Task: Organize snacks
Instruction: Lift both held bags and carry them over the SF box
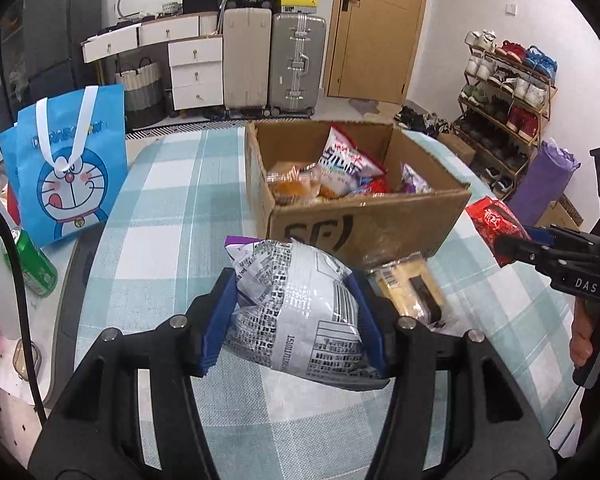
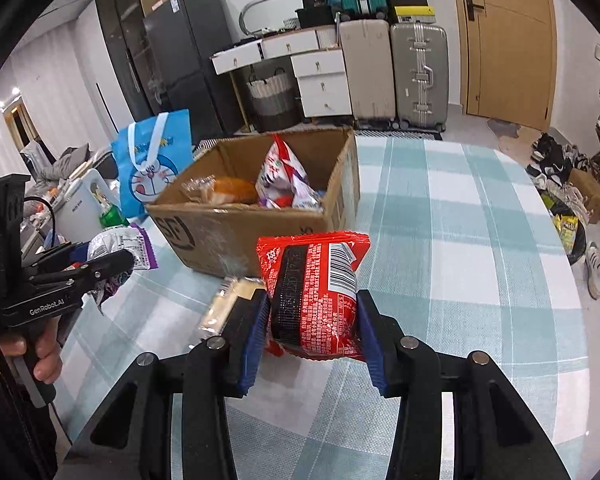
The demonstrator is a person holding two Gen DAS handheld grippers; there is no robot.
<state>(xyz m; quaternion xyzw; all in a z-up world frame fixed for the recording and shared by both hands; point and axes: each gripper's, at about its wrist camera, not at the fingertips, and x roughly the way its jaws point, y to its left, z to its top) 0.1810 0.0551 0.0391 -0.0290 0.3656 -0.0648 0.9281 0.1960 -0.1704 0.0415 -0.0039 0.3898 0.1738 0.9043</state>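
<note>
two snack packs are riding above the checked table [image 2: 480, 200], each carried toward the cardboard box [image 1: 364, 220] marked "sf". left gripper [image 1: 296, 304] fingers are clenching a silver-and-purple bag [image 1: 296, 300]; right gripper [image 2: 312, 320] fingers are clenching a red packet [image 2: 316, 292] showing its barcode. one yellow snack [image 1: 412, 284] is lying beside the box.

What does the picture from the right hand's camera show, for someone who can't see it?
The right tool squeezes a red snack packet above a table with a blue-and-white checked cloth. Behind it stands an open cardboard box with snacks inside. At left, the left tool holds a silver-and-purple packet.
</note>
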